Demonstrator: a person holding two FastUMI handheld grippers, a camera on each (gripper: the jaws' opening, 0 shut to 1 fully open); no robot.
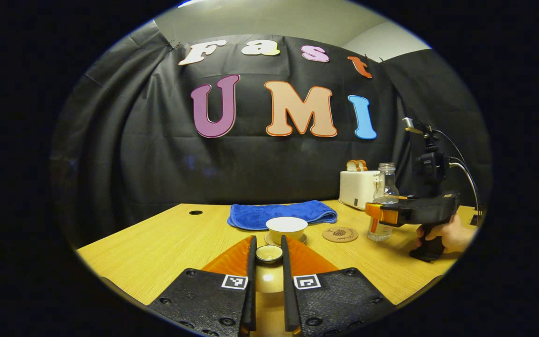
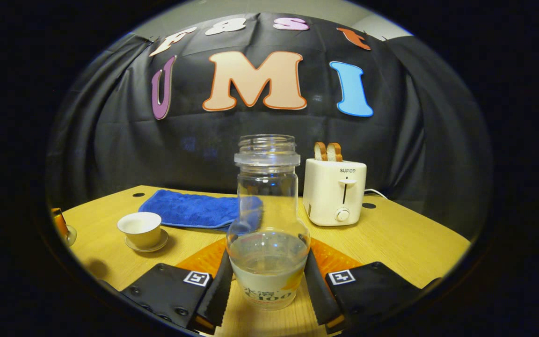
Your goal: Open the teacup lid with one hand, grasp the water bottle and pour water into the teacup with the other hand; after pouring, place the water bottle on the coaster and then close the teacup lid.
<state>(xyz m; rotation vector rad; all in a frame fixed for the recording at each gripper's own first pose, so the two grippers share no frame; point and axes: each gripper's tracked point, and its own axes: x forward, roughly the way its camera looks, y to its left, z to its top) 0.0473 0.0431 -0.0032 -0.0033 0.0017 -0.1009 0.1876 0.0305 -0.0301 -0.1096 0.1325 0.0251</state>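
Right gripper view: water bottle [image 2: 268,234] clamped between the right gripper [image 2: 268,285] fingers; left gripper [image 1: 268,262] pinches the lid [image 1: 269,253].

We see a staged recording booth, not a real kitchen: black cloth wall [image 2: 110,140] behind a wooden table [image 2: 405,238] set with a toaster [image 2: 335,192] and blue towel [image 2: 190,209].
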